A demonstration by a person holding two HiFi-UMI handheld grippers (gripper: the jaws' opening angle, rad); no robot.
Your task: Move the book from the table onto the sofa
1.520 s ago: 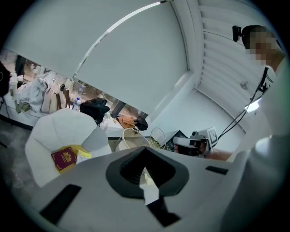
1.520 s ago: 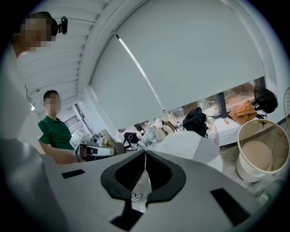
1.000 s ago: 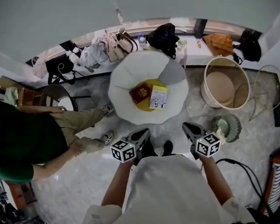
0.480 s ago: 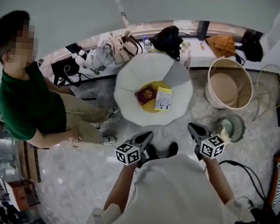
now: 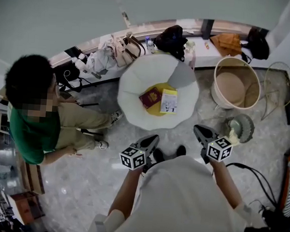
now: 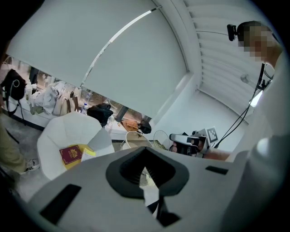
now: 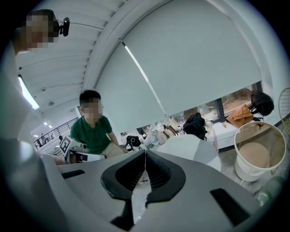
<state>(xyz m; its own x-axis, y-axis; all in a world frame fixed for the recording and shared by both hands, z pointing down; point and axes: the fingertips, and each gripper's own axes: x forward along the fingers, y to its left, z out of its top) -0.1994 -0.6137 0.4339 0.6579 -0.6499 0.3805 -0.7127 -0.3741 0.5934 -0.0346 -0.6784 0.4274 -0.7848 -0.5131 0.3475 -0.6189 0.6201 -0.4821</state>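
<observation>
A dark red book [image 5: 148,96] and a yellow-and-white book [image 5: 168,101] lie side by side on a yellow pad in the hollow of a white, petal-shaped round piece of furniture [image 5: 132,82]. In the left gripper view the red book [image 6: 71,154] shows at lower left. My left gripper [image 5: 150,140] and right gripper [image 5: 198,129] hover over the floor short of it, side by side, both pointing toward it. Both are shut and hold nothing. The left gripper's jaws [image 6: 144,168] meet in its own view, and so do the right gripper's [image 7: 145,156].
A person in a green shirt [image 5: 34,124] sits at the left. A beige round tub [image 5: 234,88], a wire basket [image 5: 279,91] and a small fan [image 5: 239,128] stand at the right. Bags [image 5: 125,46] crowd the window ledge behind. A black cable [image 5: 252,176] trails on the floor.
The person in green has shifted about at the left. Both grippers stay shut and have barely moved.
</observation>
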